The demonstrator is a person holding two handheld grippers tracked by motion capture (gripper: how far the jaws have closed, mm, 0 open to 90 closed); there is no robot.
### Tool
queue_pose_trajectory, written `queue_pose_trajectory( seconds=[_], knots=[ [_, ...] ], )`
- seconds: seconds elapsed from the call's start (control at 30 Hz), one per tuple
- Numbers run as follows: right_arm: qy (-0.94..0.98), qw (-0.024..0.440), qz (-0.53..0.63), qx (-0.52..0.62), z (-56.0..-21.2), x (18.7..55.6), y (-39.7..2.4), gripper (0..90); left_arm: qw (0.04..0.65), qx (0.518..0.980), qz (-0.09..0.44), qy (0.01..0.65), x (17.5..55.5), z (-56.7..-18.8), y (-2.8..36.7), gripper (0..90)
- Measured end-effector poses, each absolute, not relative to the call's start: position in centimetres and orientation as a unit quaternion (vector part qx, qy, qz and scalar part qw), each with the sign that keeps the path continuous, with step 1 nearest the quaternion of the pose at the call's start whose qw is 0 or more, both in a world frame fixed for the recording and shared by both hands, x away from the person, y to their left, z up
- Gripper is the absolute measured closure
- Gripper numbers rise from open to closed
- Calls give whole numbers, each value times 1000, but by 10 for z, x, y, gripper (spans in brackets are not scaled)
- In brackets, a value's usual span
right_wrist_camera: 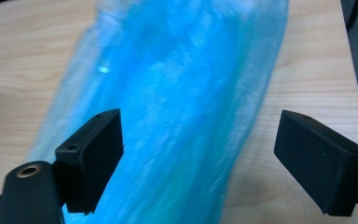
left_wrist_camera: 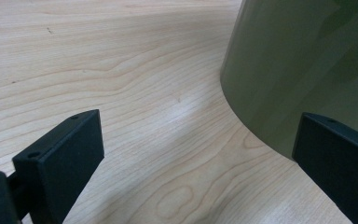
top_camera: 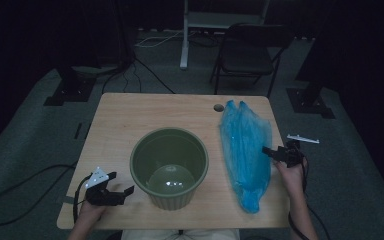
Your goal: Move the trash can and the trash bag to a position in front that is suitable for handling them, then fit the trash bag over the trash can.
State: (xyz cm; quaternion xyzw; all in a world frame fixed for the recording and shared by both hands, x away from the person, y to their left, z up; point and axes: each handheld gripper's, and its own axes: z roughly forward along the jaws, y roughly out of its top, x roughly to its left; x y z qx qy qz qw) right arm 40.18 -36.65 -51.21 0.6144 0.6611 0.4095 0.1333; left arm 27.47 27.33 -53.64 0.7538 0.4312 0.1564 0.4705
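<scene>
- High view: A green pot (top_camera: 169, 167) stands near the middle of a wooden table (top_camera: 125, 115), with a long blue bag (top_camera: 246, 150) lying flat to its right, running from the far edge by a small hole (top_camera: 219, 107) toward the near edge. The left gripper (top_camera: 122, 182) rests near the front left corner, jaws spread, pointing at the pot's base and just beside it. The right gripper (top_camera: 266, 150) sits at the table's right edge, its tips at the bag's right side; from here I cannot tell how wide its jaws stand. A folding chair (top_camera: 250, 52) stands on the floor beyond the table.
- Left gripper view: Both black jaws stand wide apart over bare wood (left_wrist_camera: 121, 70), nothing between them. The pot's (left_wrist_camera: 307, 60) curved wall rises just ahead, by the jaw on the right.
- Right gripper view: The jaws are spread wide, gripping nothing. The bag (right_wrist_camera: 177, 107) lies on the table below and ahead, blurred, with one jaw over the plastic and the other over wood (right_wrist_camera: 307, 84).
</scene>
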Motion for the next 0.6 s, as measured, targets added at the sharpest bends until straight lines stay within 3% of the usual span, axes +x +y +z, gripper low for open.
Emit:
queue_pose_trajectory(
  seconds=[0.23,0.6],
  knots=[
    [669,105,385,627,-531,426,-353,158,472,750,155,436,271,-537,278,26],
    [692,108,360,616,-531,444,-322,157,477,750,146,434,274,-536,276,26]
  ],
)
